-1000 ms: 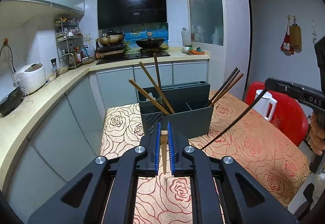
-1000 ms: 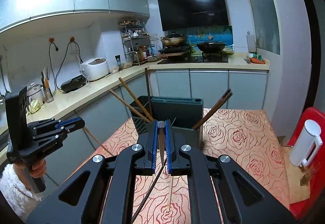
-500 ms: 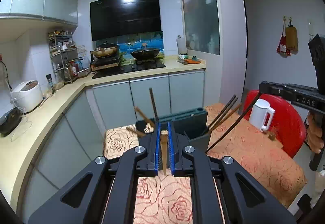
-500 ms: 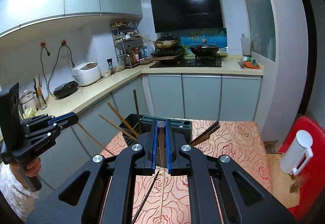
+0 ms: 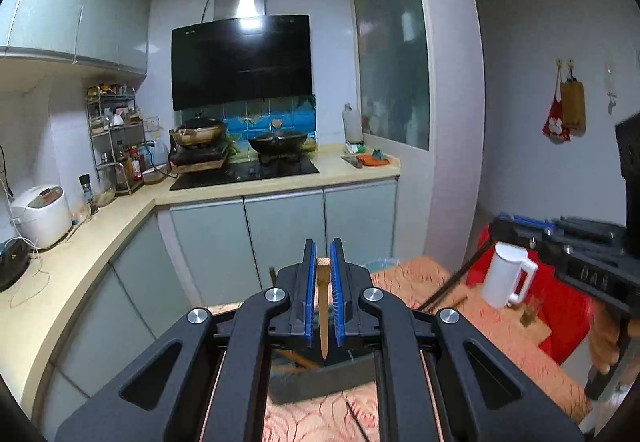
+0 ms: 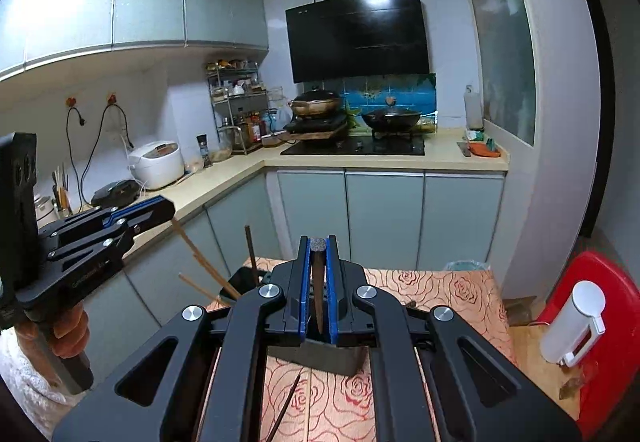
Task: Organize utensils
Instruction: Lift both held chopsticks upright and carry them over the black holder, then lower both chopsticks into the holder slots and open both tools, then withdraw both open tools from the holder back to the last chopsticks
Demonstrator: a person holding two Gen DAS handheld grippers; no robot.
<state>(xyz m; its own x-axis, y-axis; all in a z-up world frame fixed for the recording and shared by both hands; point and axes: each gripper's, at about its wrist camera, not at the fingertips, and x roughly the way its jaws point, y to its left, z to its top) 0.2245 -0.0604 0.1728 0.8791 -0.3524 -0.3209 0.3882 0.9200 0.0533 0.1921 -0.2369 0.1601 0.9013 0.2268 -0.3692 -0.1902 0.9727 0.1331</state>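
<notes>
both grippers [image 5: 323, 274] [image 6: 318, 254] angled down, clamping chopsticks [image 5: 322, 306]

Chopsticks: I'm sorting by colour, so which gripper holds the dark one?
The right gripper holds the dark chopstick, almost black between its jaws. The left gripper holds a pale wooden chopstick.
</notes>
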